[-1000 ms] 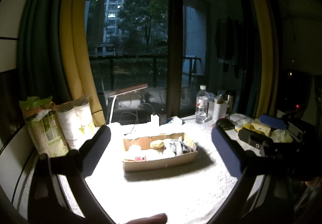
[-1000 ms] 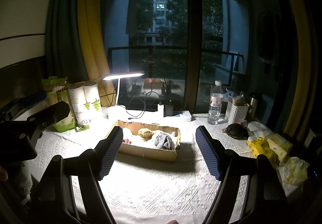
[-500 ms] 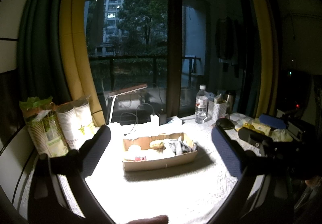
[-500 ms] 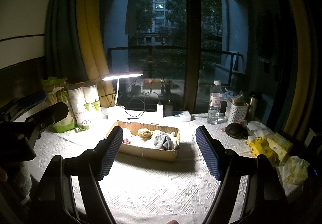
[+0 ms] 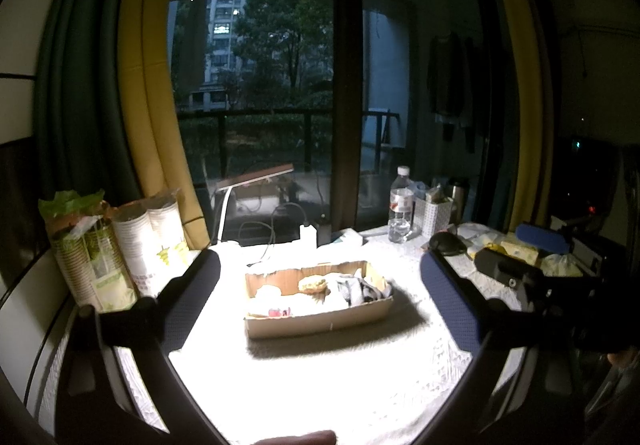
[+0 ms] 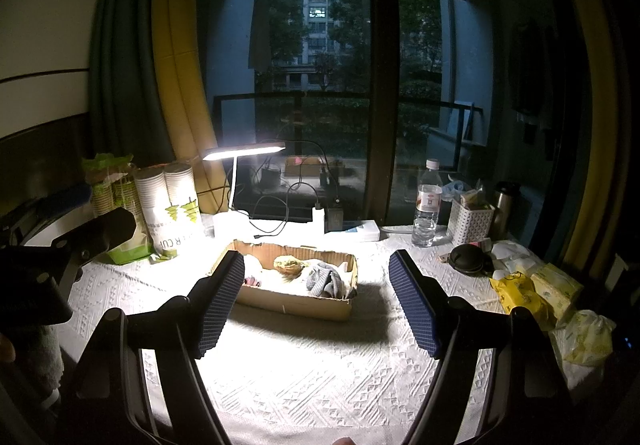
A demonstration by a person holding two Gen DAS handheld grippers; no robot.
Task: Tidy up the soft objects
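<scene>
Bare tablecloth [image 6: 320,357] fronts the cardboard box [image 6: 296,301]; cup stacks [image 6: 176,205] crowd left.

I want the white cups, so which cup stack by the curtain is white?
The paper cup stack nearest the desk lamp; the green-printed stack stands further left.

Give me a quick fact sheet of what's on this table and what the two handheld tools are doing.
Surface: white textured tablecloth
Centre: open cardboard box holding soft items, among them a grey cloth
Light: desk lamp, switched on
Left side: stacked paper cups
Right side: water bottle
Left gripper: jaws open, empty
Right gripper: jaws open, empty
</scene>
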